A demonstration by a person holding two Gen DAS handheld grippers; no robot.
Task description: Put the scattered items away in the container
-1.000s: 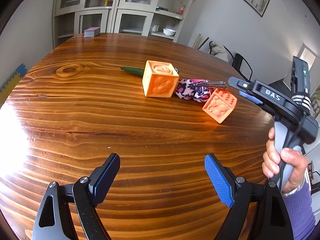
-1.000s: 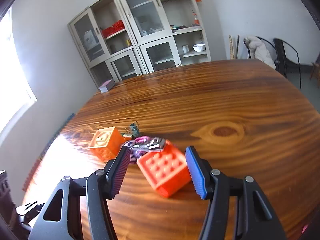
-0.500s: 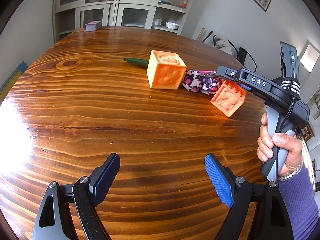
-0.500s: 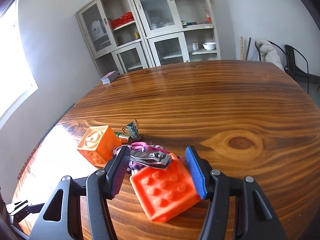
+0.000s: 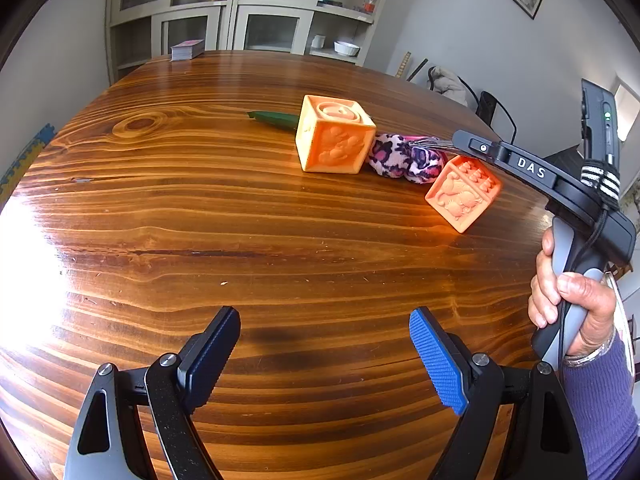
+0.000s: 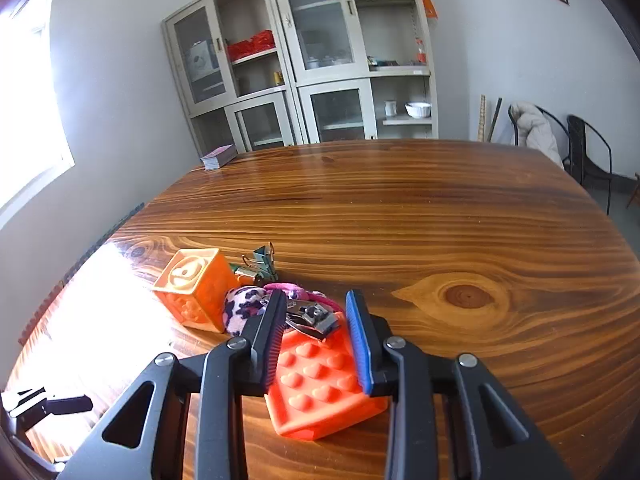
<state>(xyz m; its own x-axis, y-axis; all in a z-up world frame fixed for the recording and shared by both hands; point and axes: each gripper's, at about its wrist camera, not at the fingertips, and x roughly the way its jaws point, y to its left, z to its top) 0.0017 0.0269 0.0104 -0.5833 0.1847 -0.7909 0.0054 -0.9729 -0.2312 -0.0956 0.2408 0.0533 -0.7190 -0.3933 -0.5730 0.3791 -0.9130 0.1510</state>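
Two orange toy cubes lie on the wooden table [image 5: 200, 220]. The near cube [image 6: 316, 384] [image 5: 462, 196] sits between my right gripper's [image 6: 316, 332] jaws, which have narrowed around it; contact is unclear. A metal nail clipper [image 6: 310, 318] lies on the cube's far edge. A pink leopard scrunchie [image 5: 404, 158] [image 6: 244, 308] lies between that cube and the second cube [image 5: 334, 140] [image 6: 196, 284]. A green binder clip [image 6: 262, 260] lies behind. My left gripper [image 5: 324, 354] is open and empty above bare table. No container is in view.
A green pen-like object [image 5: 274, 118] lies left of the second cube. A deck of cards [image 5: 187, 49] sits at the table's far edge. Cabinets [image 6: 304, 68] stand behind the table, chairs [image 6: 588, 160] at the right.
My right gripper has moved forward over the near cube and its jaws have closed in around it. The left gripper has stayed open and still.
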